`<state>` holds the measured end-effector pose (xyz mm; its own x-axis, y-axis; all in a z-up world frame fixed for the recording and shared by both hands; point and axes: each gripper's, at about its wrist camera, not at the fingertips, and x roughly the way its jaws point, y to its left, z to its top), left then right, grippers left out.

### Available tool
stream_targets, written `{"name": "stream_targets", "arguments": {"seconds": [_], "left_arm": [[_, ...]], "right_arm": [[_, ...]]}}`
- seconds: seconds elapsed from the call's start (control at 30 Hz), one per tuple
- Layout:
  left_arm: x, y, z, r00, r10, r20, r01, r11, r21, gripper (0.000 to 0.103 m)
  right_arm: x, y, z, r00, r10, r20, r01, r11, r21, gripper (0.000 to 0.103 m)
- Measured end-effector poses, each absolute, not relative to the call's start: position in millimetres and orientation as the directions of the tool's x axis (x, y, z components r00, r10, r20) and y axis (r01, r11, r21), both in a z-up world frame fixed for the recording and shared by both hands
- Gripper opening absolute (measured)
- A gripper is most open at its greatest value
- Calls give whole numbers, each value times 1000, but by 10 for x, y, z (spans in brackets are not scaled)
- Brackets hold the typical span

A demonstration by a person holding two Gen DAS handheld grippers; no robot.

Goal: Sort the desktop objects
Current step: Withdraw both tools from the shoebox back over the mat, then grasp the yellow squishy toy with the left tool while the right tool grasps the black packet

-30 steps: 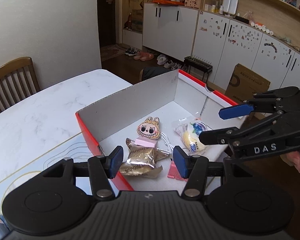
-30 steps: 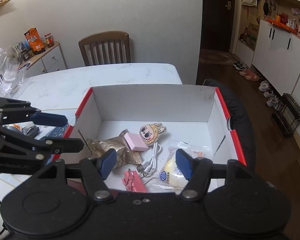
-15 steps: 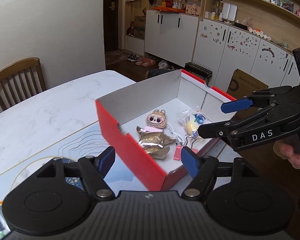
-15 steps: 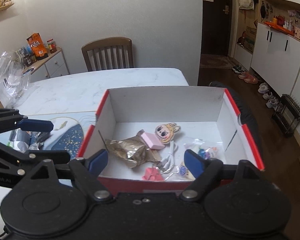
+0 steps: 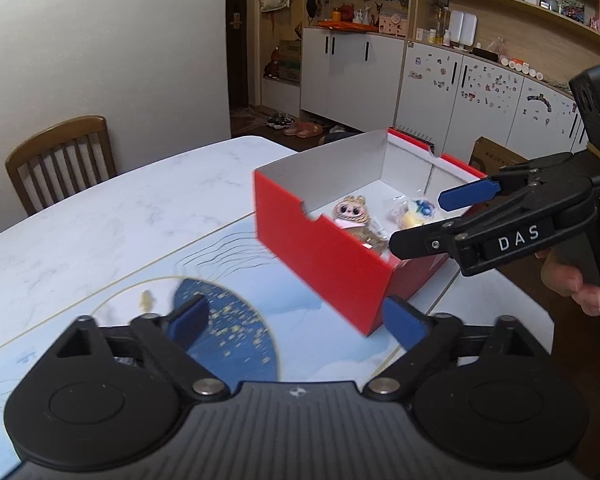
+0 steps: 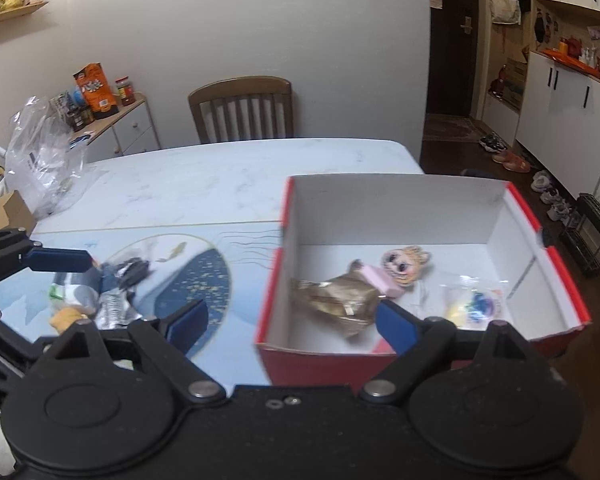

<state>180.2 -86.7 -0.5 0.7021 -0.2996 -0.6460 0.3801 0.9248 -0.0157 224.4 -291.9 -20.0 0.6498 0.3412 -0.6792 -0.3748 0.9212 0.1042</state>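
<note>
I have pulled both grippers back from the red box [image 6: 420,264]: a second ago my jaws hung right over its contents, and now the box sits ahead and to the right of each camera, so I judge the last drop-off is done and I am turning toward the next item. The left gripper [image 5: 296,326] has its jaws spread wide and empty over the blue desk mat [image 5: 236,320]. The right gripper [image 6: 290,324] is likewise wide and empty, its right finger overlapping the box's near wall in view.

Already inside the box lie a gold snack packet [image 6: 334,300], a pink eraser [image 6: 380,282], a cartoon charm [image 6: 406,264] and a clear bag of small toys [image 6: 474,306].

What remains is a loose pile of unsorted items [image 6: 96,294] on the mat, left of the box, just below the left gripper's blue fingertip as the right camera sees it. It lies well left of my right jaws.
</note>
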Motion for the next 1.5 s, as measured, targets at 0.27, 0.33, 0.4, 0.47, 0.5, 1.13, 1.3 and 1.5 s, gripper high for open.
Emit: {"name": "stream_targets", "arguments": {"seconds": [0.27,0.33,0.4,0.47,0.5,1.13,1.3,1.5], "left_arm": [[1515,-361,-164,709,-271,-651,355,935,-3,103],[1481,-234,-222,705,-257,-661,339,941,-4,103],[1457,-132,-277,703,-244,-668,326,946,-3,103],[1435,-38,-328,703,-237,-670,317,949,-4,103],[1419,7,-353,705,-232,-671,312,950,-2,103],[1478,342,-814,679,-173,-713,260,966,13,103],[1521,345,-906,685,-149,-713,240,970,28,103],[1550,330,-995,677,-147,-721,228,973,16,103]], "right_arm": [[2147,-2418,-292,628,372,-683,-422,901,102,99],[2138,-2279,-330,618,377,-689,-435,895,100,99],[2136,-2139,-375,607,379,-698,-446,890,96,99],[2129,-2001,-419,596,384,-705,-460,883,93,99],[2130,-1938,-443,592,383,-709,-465,881,88,99],[2444,-1092,-750,531,404,-745,-574,818,35,99],[2634,-906,-848,521,414,-746,-600,800,24,99],[2836,-749,-989,497,436,-750,-617,786,48,99]]}}
